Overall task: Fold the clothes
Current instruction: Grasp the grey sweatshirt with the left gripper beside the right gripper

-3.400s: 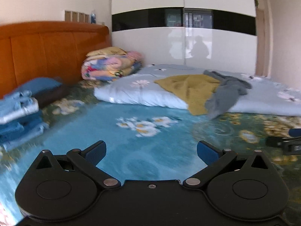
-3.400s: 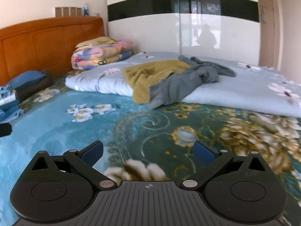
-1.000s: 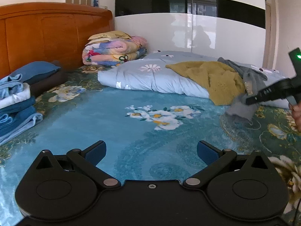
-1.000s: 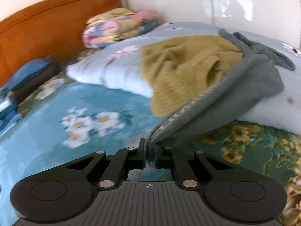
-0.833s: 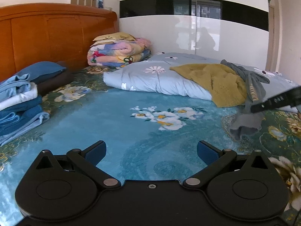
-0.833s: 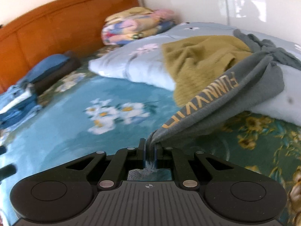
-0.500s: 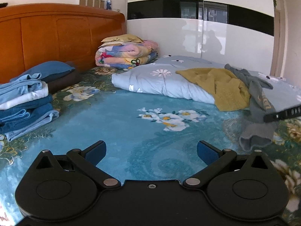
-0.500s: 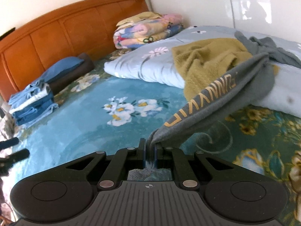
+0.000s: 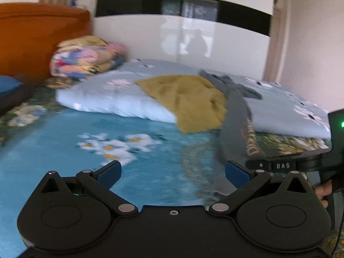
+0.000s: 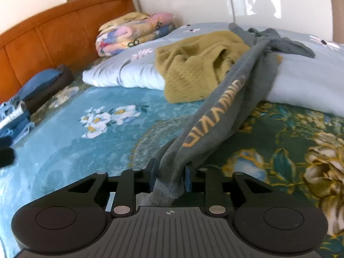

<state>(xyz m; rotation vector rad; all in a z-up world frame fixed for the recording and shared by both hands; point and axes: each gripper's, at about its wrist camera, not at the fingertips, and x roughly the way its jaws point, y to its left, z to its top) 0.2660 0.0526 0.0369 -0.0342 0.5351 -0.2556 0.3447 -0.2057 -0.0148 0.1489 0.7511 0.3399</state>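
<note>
My right gripper [image 10: 168, 177] is opening its jaws, and the end of the grey garment with yellow letters [image 10: 217, 111] lies between them. My left gripper [image 9: 173, 171] stands wide over the blue flowered bedspread [image 9: 64, 150], empty. The garment stretches up onto the pale blue folded quilt [image 10: 301, 79], beside the mustard knitted sweater [image 10: 193, 68].

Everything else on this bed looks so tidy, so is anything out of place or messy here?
Yes. A grey sweatshirt with orange lettering trails off the pale blue duvet down to the right gripper, whose jaws are opening with its hem between them. A mustard knit sweater lies crumpled beside it, unlike the folded blue clothes stacked near the headboard.
</note>
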